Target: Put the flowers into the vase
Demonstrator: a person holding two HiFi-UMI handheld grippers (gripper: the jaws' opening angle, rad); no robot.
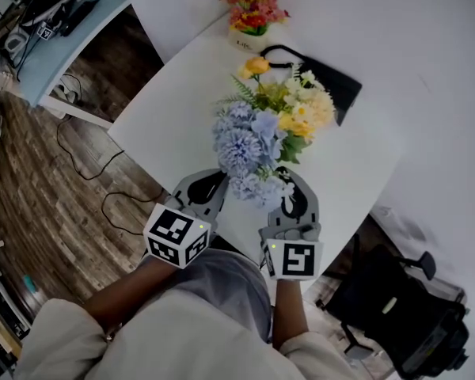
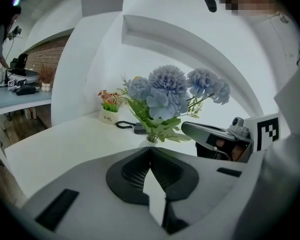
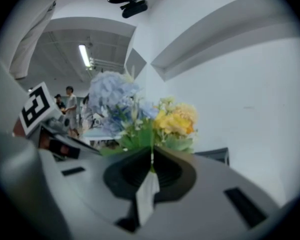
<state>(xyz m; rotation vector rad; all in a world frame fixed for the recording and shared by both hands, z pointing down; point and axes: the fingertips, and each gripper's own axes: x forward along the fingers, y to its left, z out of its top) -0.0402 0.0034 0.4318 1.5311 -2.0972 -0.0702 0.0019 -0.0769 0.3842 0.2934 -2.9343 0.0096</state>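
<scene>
Jaws of the left gripper [image 2: 151,150] were pressed together at the tips with nothing between them. Those of the right gripper [image 3: 151,153] were closed to a hairline slit, where one thin pale stalk seemed pinched. The stalk rose into the bunch of yellow and cream fabric flowers [image 3: 176,121] straight ahead of them.

Bare top of the white square table [image 1: 162,105] lay open to the left of the left jaws. The table's near edge ran under both gripper bodies, and a white wall [image 1: 435,54] closed in beyond and to the right of the right jaws.

Only the left gripper view showed the small white vase [image 2: 151,138]. It stood just past the left jaw tips with the bunch of pale blue pompom flowers [image 2: 165,91] upright in it, and the right gripper reached in beside its leaves. That view hid the yellow bunch behind the blue one. The right gripper view showed both bunches side by side, blue to the left of its jaws, but no vase. The head view alone showed a flat black bag [image 1: 336,85] and a small white pot of red and orange flowers [image 1: 252,22] well beyond both jaws.
</scene>
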